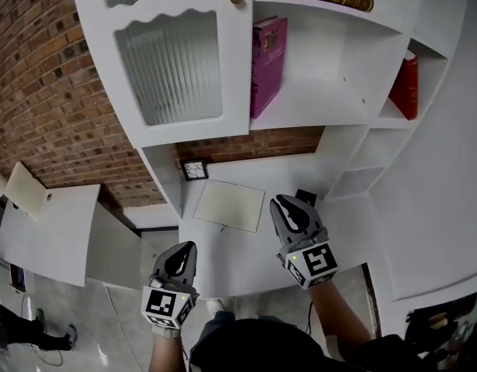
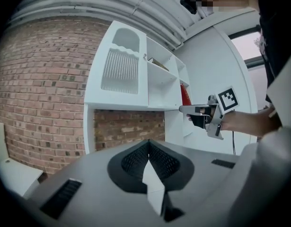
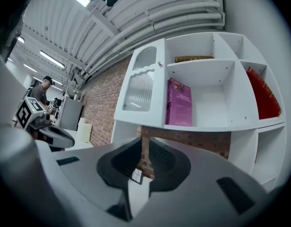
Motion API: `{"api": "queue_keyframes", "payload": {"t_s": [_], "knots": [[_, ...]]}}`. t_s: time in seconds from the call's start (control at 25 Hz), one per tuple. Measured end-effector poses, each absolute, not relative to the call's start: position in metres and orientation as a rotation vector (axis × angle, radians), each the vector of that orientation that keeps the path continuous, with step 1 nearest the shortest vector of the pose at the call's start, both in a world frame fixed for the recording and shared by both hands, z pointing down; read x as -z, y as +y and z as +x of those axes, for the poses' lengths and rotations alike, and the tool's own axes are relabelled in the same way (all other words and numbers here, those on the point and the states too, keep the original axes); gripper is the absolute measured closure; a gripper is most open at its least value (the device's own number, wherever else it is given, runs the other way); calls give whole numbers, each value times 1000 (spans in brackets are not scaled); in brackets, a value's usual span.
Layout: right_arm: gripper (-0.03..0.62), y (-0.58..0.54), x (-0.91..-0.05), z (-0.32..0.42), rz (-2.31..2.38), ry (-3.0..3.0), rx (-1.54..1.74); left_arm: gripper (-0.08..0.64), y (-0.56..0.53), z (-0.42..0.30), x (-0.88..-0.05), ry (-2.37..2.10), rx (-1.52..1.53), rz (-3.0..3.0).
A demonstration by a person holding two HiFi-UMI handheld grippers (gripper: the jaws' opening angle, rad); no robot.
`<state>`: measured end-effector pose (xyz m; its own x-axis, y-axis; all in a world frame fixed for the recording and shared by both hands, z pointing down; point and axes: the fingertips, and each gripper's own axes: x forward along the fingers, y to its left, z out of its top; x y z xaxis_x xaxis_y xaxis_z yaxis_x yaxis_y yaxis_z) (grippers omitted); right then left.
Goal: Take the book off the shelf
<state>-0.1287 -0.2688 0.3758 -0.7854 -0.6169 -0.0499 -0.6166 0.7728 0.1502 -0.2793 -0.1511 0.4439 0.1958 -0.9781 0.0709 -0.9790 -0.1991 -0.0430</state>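
Both grippers sit over the white desk [image 1: 246, 256], left gripper [image 1: 184, 248] at 7 o'clock and right gripper [image 1: 286, 204] at 5. Each has its fingers together on nothing. Only my right gripper view faces the magenta book [image 3: 179, 103], upright on its shelf [image 3: 207, 126] at 12 o'clock, well apart from my fingers. My left gripper view catches just the red book [image 2: 184, 94].

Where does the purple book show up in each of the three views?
Head view: the purple book stands upright at top centre, just right of the ribbed-glass door.
Left gripper view: not in it; the ribbed-glass door sits left of centre, in the upper half.
Right gripper view: the book stands at centre, right of the ribbed-glass door.
Shared landmark: the ribbed-glass door.
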Motion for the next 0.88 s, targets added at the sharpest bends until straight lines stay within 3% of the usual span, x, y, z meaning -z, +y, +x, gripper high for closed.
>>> {"api": "queue_keyframes", "payload": {"t_s": [0.32, 0.88], "knots": [[554, -330, -338, -142, 1221, -2912, 297, 552, -205, -296, -430, -1887, -116, 2560], [489, -409, -285, -187, 1391, -2771, 390, 552, -263, -316, -416, -1677, -116, 2720]]}}
